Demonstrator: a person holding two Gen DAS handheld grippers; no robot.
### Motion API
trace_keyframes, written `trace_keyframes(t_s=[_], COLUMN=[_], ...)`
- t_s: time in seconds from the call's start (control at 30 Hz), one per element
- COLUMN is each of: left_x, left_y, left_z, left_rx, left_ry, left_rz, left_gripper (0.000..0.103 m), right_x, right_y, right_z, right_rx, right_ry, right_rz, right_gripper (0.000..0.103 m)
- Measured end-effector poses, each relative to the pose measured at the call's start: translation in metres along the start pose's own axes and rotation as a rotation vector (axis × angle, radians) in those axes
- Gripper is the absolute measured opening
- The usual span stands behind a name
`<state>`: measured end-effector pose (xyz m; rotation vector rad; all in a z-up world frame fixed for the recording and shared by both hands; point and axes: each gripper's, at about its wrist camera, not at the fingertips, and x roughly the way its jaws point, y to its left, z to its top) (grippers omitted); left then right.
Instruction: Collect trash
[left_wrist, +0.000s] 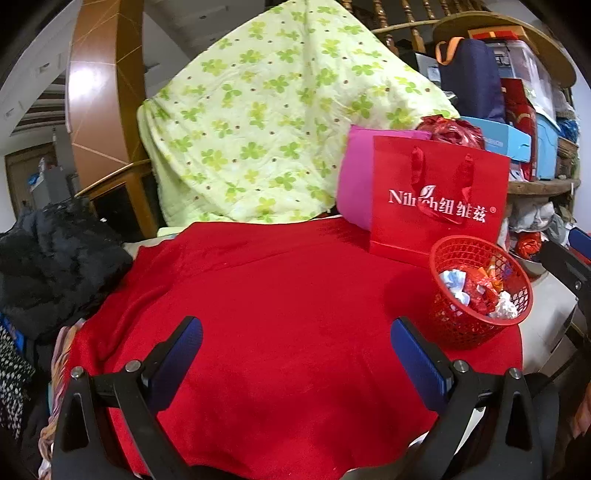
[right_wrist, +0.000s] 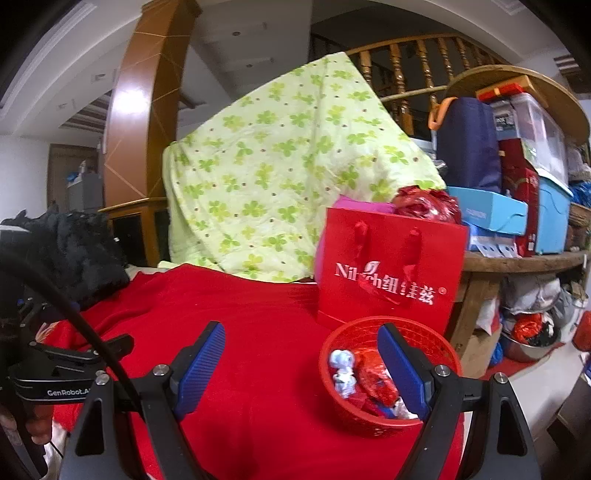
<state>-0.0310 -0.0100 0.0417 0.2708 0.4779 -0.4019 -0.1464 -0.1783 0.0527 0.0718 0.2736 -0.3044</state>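
Note:
A small red mesh basket (left_wrist: 463, 332) stands at the right edge of the red cloth (left_wrist: 277, 295). It holds crumpled trash (left_wrist: 480, 291): white, blue and red wrappers. My left gripper (left_wrist: 295, 338) is open and empty over the cloth, left of the basket. In the right wrist view the basket (right_wrist: 369, 421) sits between and under my right gripper's fingers, with the trash (right_wrist: 369, 376) inside. My right gripper (right_wrist: 301, 354) is open and empty, its right finger (right_wrist: 400, 363) over the basket.
A red gift bag (left_wrist: 436, 206) stands behind the basket, with a pink pillow (left_wrist: 354, 177) and a green clover quilt (left_wrist: 266, 122) behind it. Black clothing (left_wrist: 55, 258) lies at the left. A cluttered wooden shelf (right_wrist: 517, 177) is at the right. The left gripper body (right_wrist: 55, 373) shows at left.

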Motion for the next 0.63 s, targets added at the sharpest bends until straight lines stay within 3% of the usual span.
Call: trace_keyframes(t_s=[0.47,0.63], left_x=[0.050,0.086], left_y=[-0.057,-0.040], left_z=[0.015,0.011], left_rx=[0.101,0.039], left_ry=[0.016,0.061], left_rz=[-0.162,-0.188], left_gripper=[0.101,0.101], right_x=[0.033,0.064], right_y=[-0.042,-0.033], right_z=[-0.012,-0.014], right_rx=[0.038,0.021], right_ry=[0.089,0.122], right_rz=[-0.141,-0.108], right_gripper=[0.087,0.087])
